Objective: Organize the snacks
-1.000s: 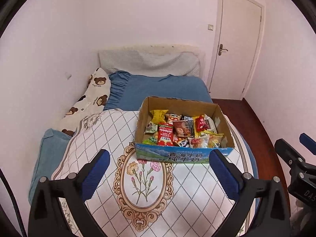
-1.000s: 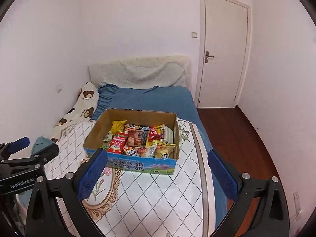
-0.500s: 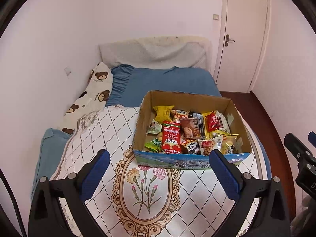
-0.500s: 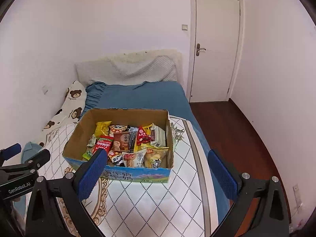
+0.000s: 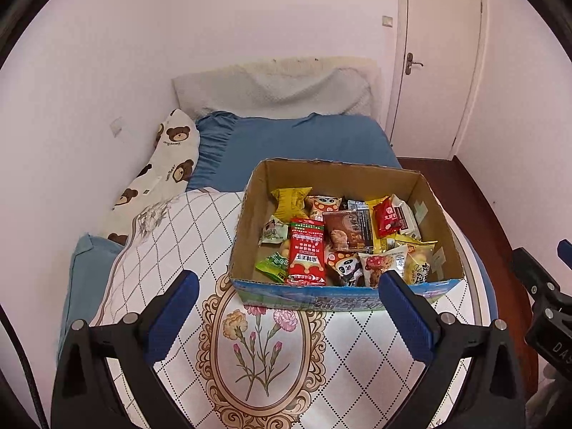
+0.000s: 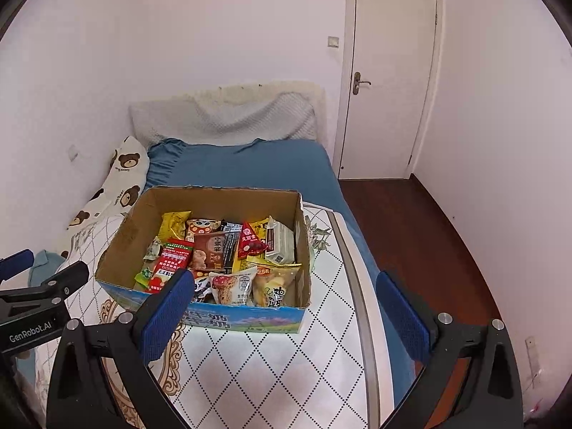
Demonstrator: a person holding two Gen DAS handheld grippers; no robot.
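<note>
Resting on a quilted bed (image 5: pixel 186 250) (white door (image 6: pixel 389 71) beyond), snack box (image 5: pixel 343 296) faces both wide-open, empty tongs (image 5: pixel 289 316).

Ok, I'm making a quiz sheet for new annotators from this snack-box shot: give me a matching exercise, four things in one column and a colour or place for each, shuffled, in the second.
Things:
1. tall snack packet
2. bear-print pillow
3. cardboard box
4. door

Colour or place:
A. at the back right of the room, shut
B. red, lying in the box near its front wall
C. against the left wall, beside the blue sheet
D. on the quilted cover, open on top, full of snacks

Pairs: 1-B, 2-C, 3-D, 4-A
</note>
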